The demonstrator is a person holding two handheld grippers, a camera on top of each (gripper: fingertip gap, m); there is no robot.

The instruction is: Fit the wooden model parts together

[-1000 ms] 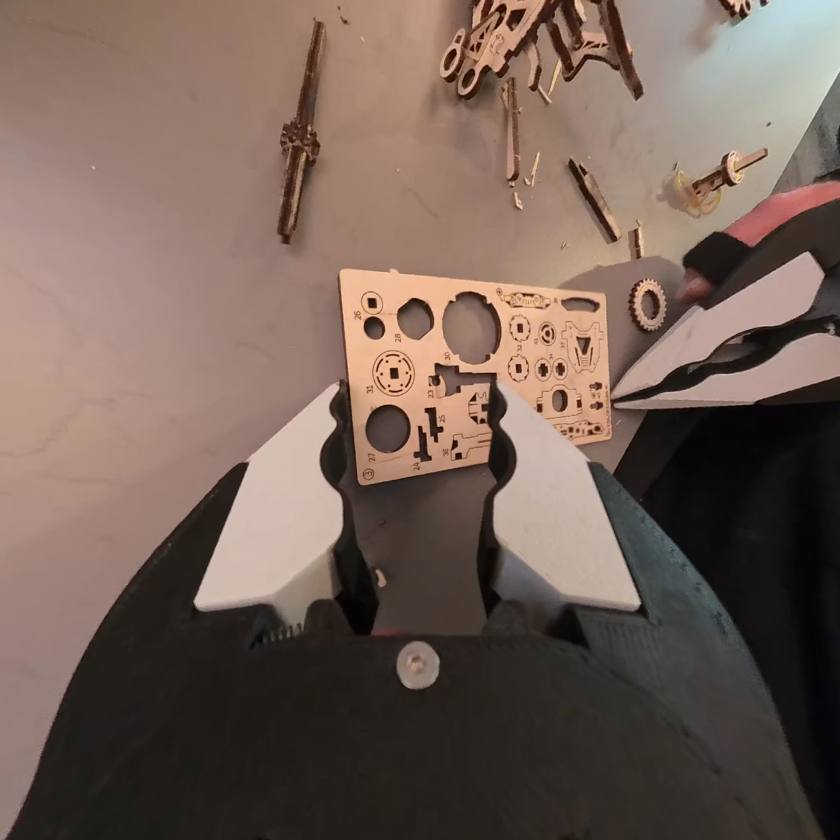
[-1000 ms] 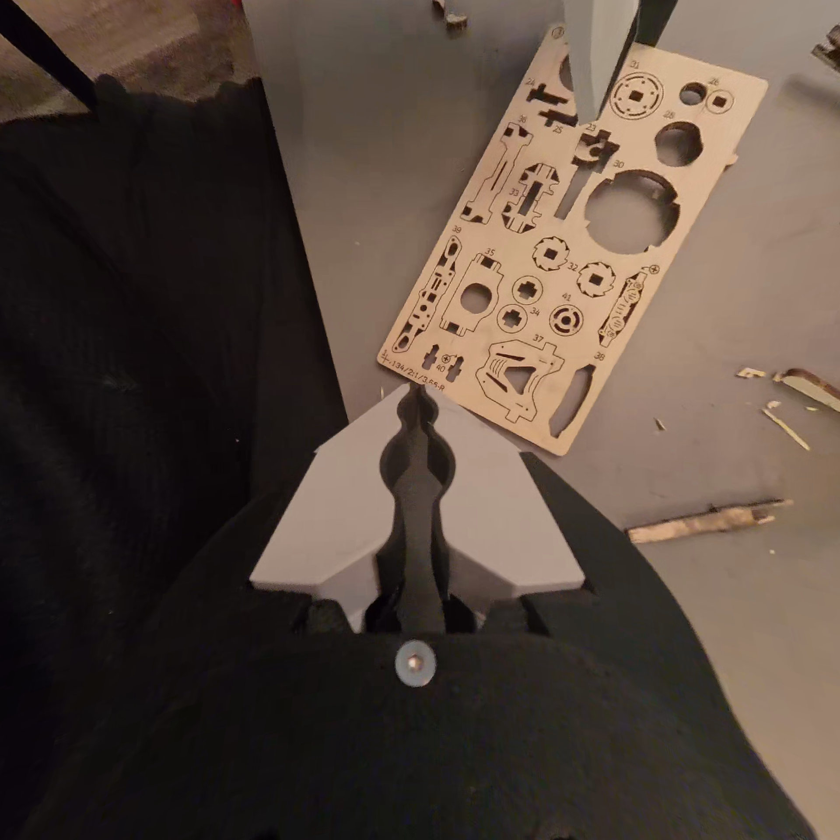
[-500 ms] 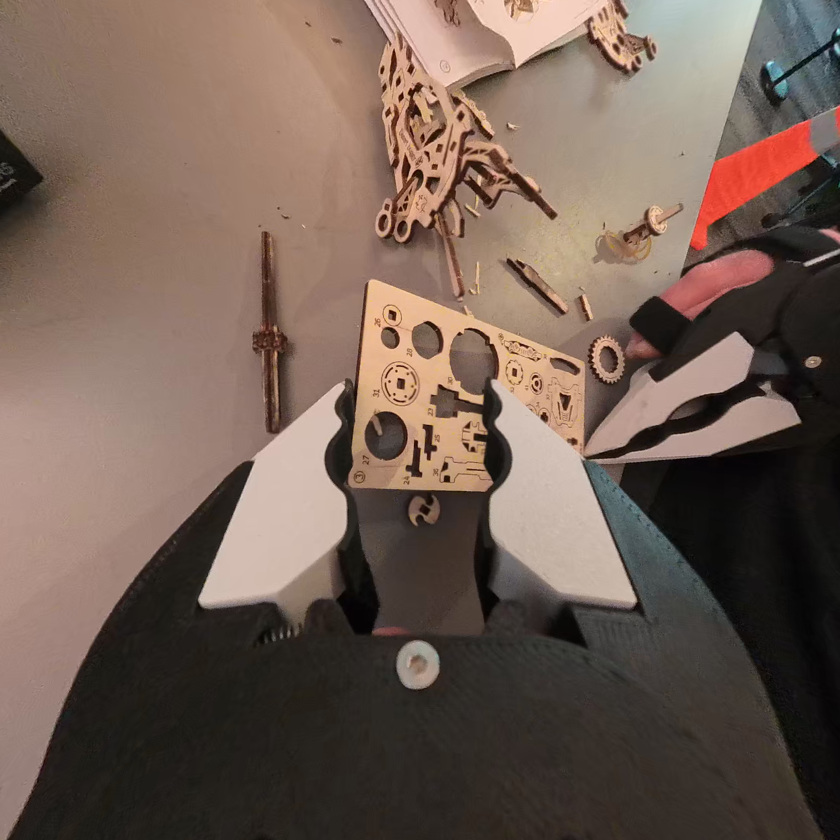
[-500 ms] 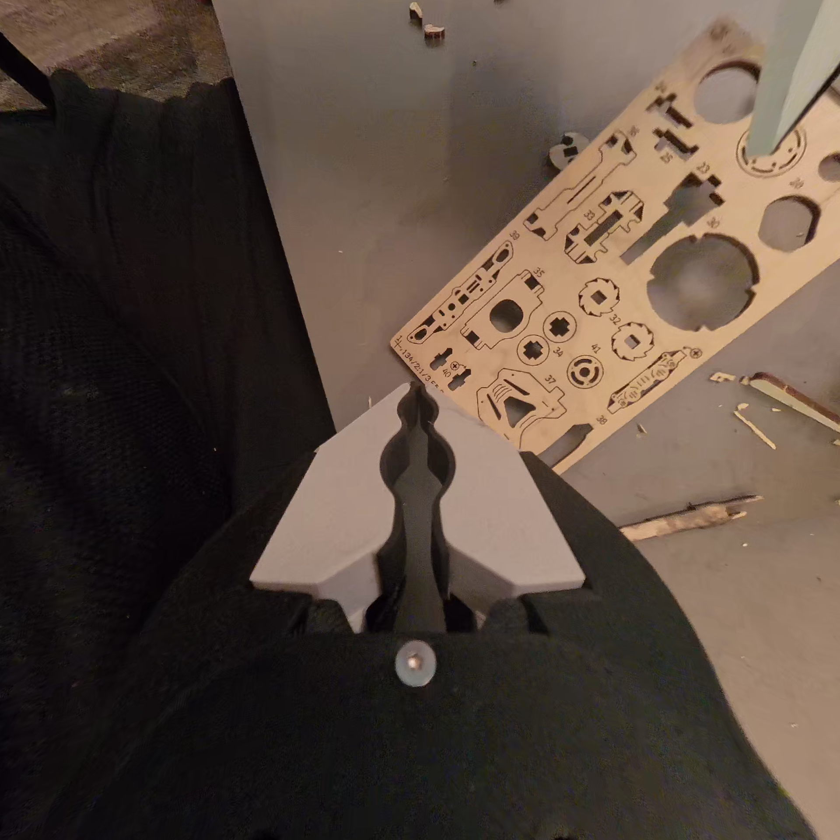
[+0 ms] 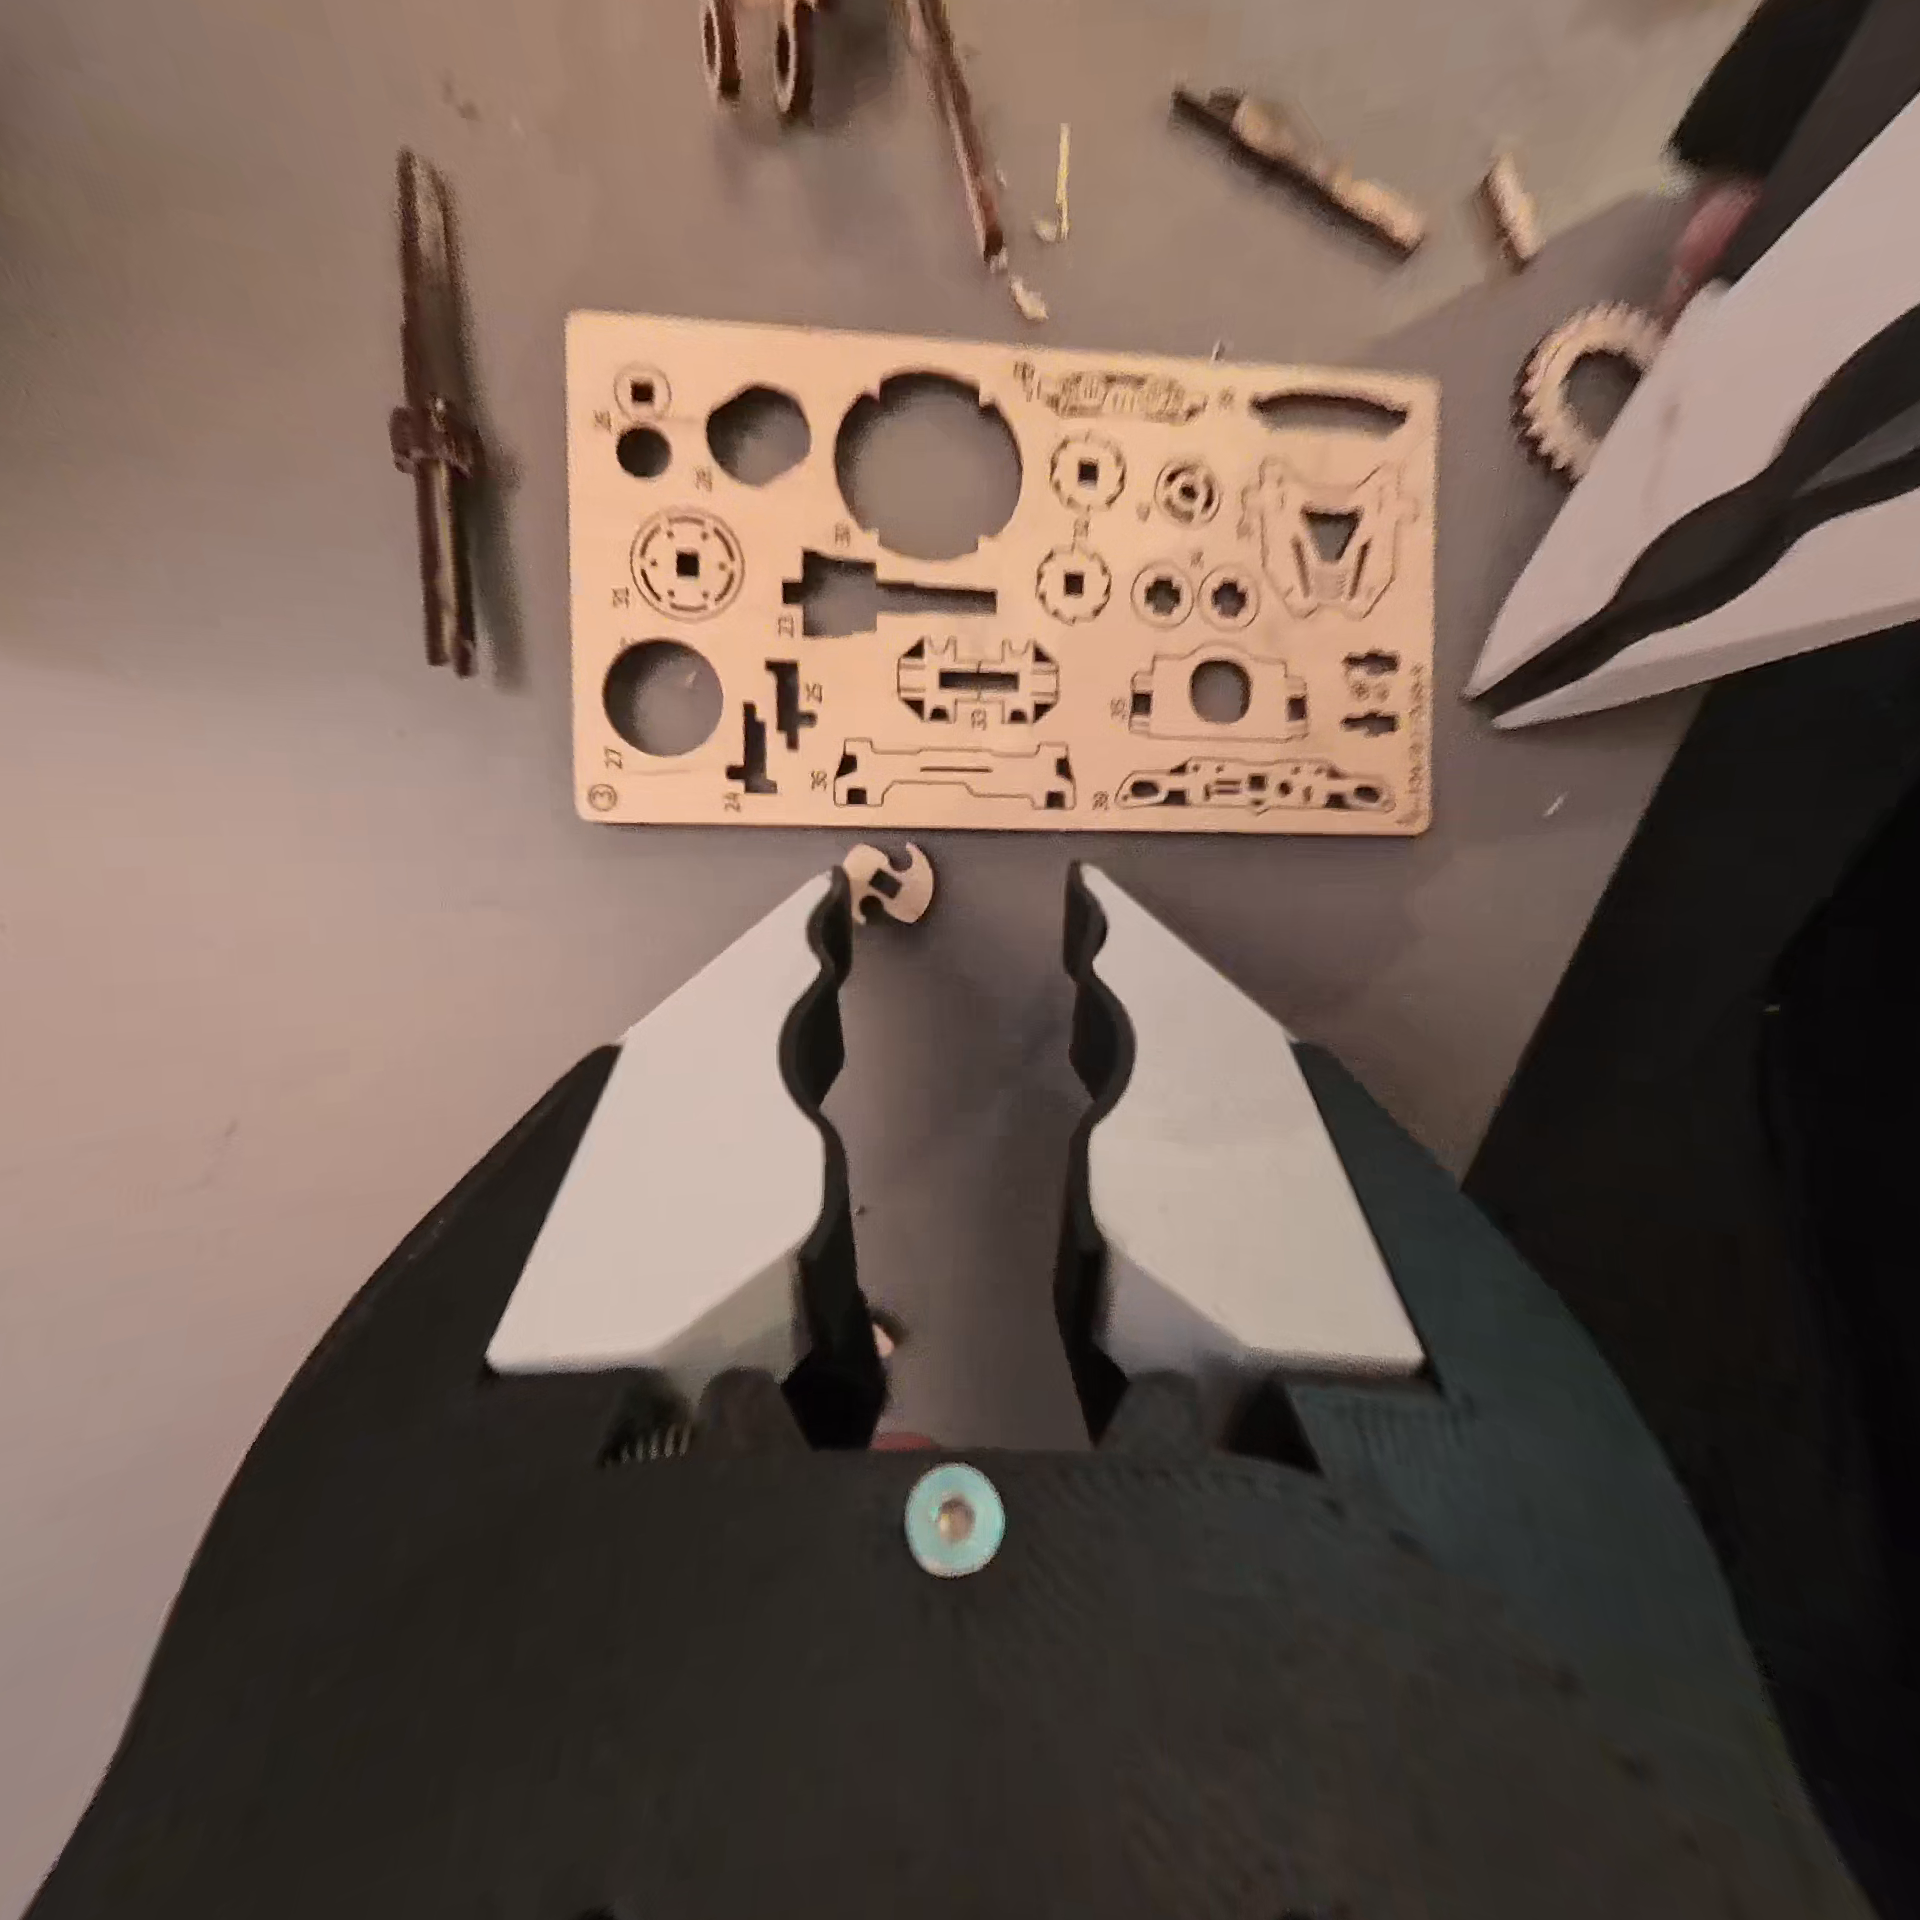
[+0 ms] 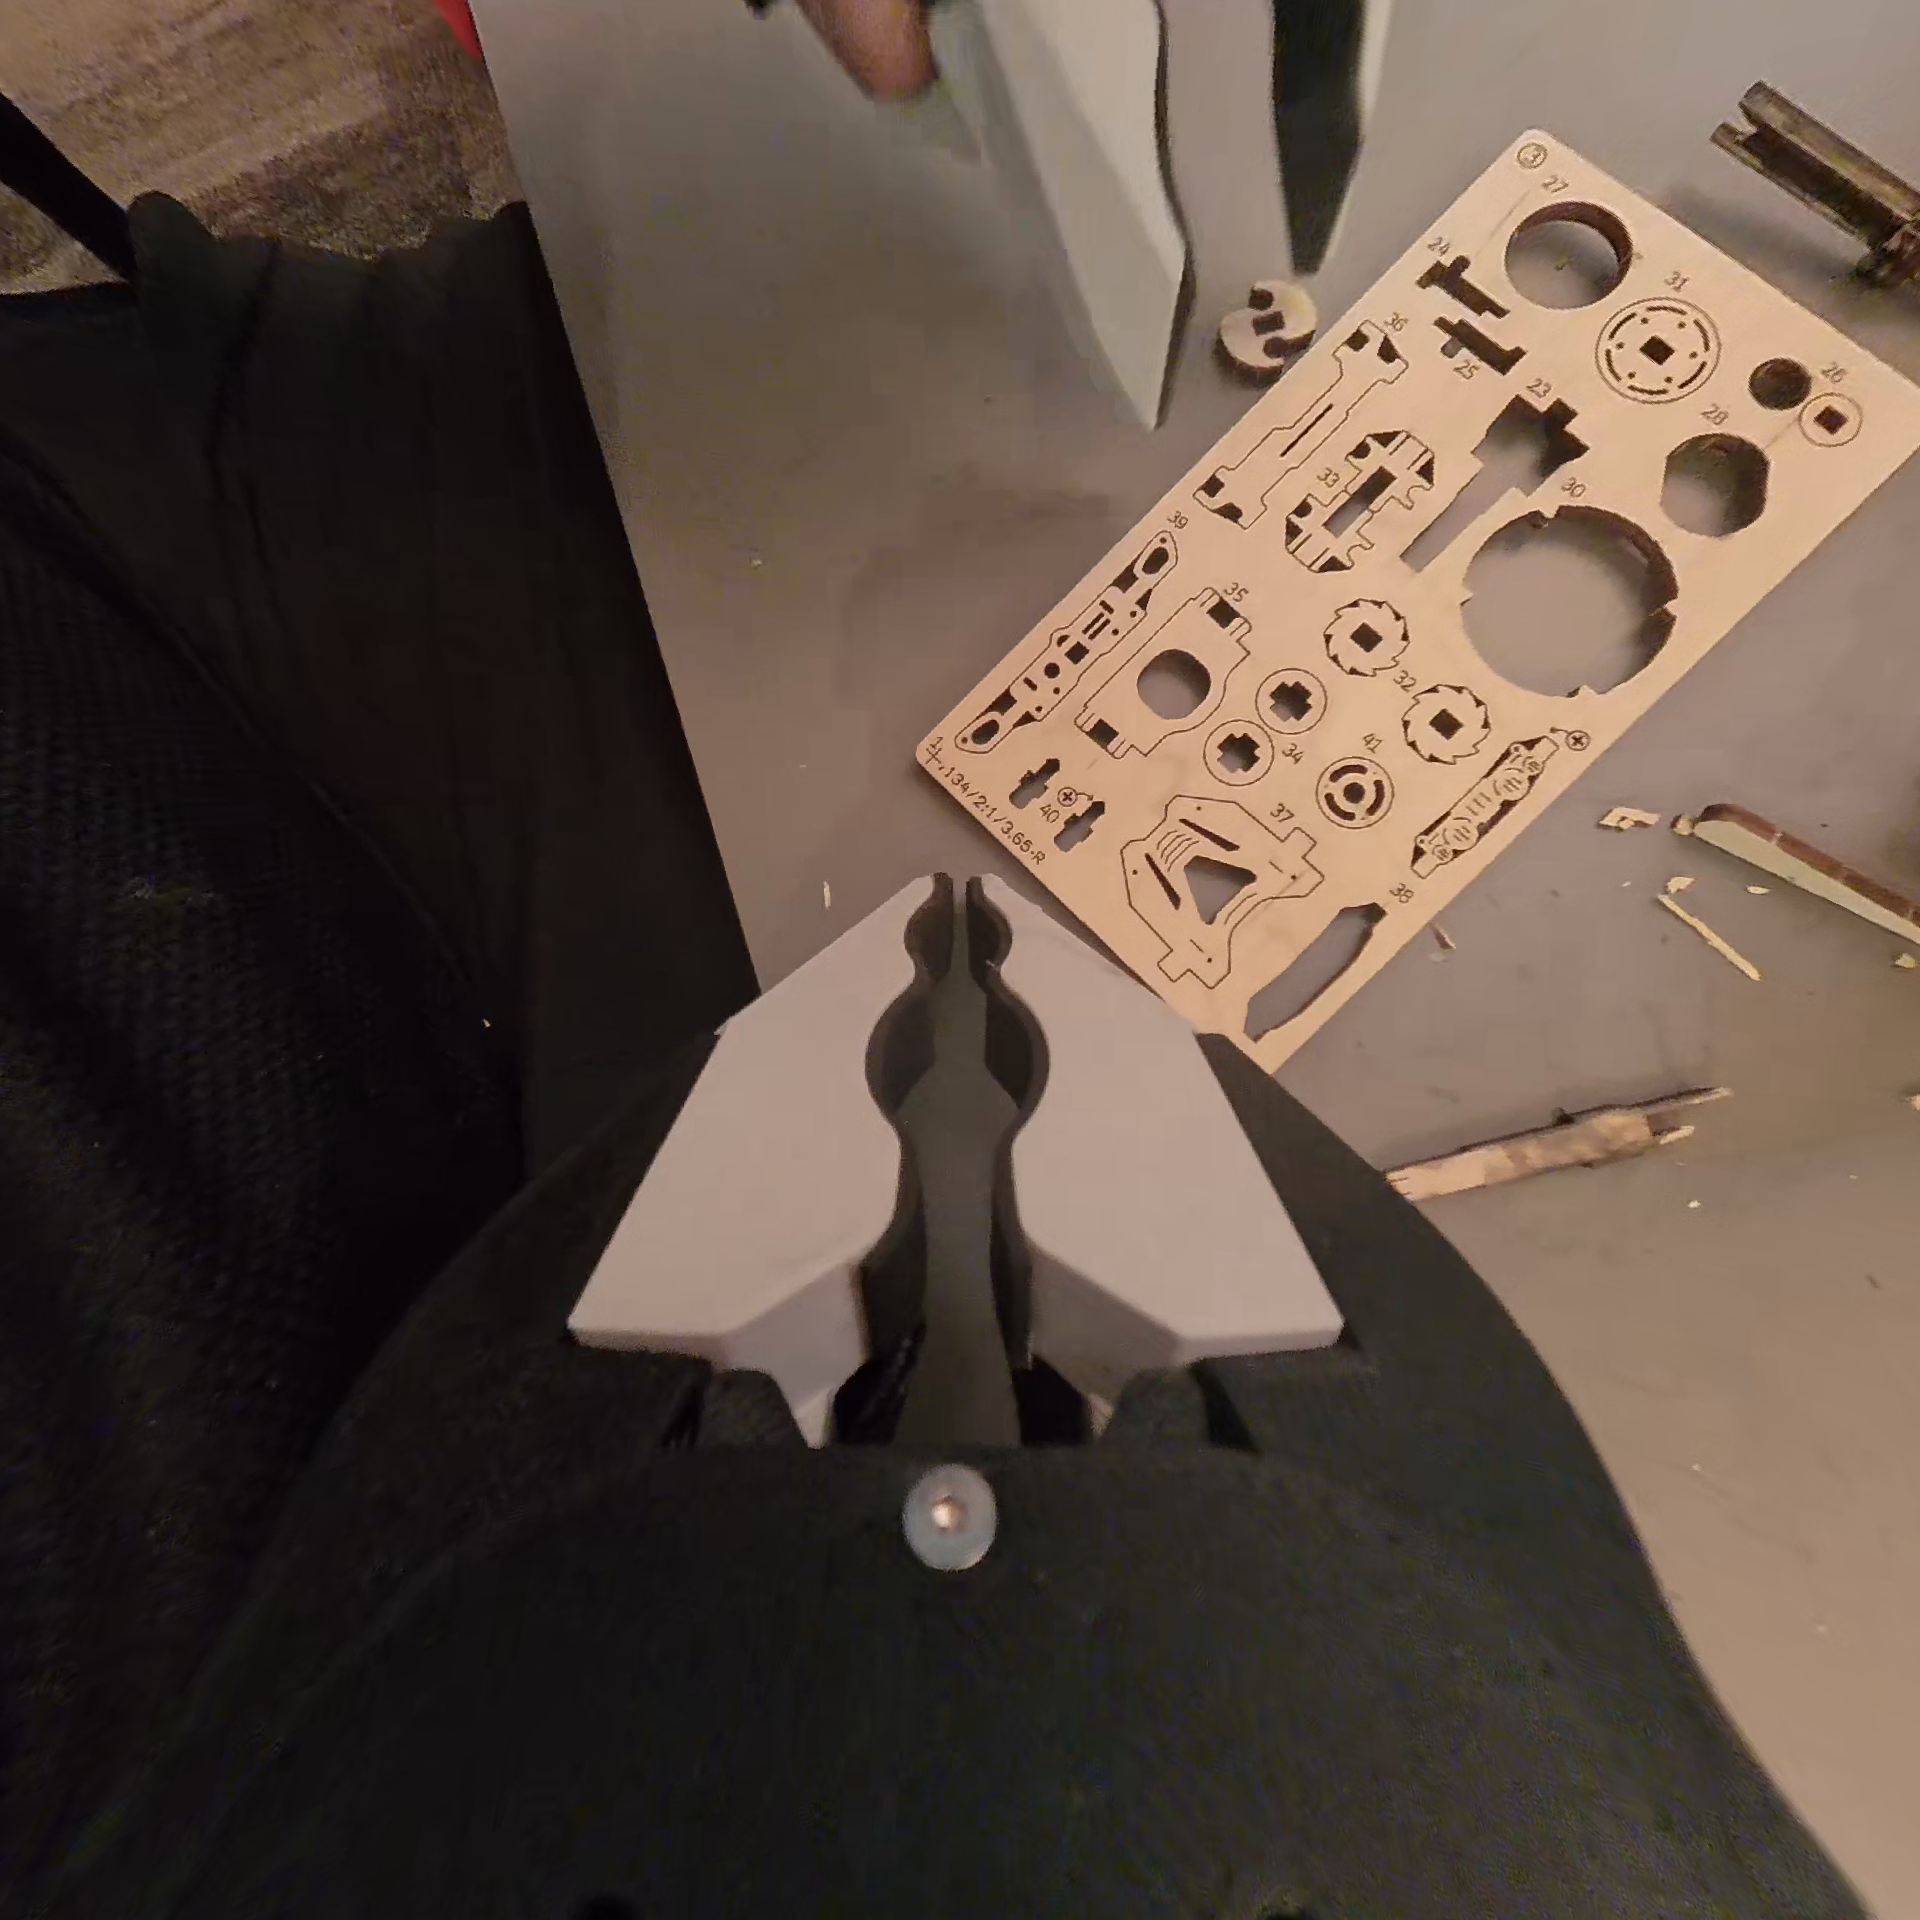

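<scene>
On the grey counter a pale laser-cut plywood sheet lies flat, many shapes punched out. At its 6 o'clock edge rests a small notched disc, touching the spread left tongs. Right tongs, at 3 o'clock, nearly pressed together, empty.

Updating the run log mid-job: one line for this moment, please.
left gripper: open, empty | right gripper: shut, empty | small round piece: loose on table, by left fingertip | parts sheet: flat
</scene>
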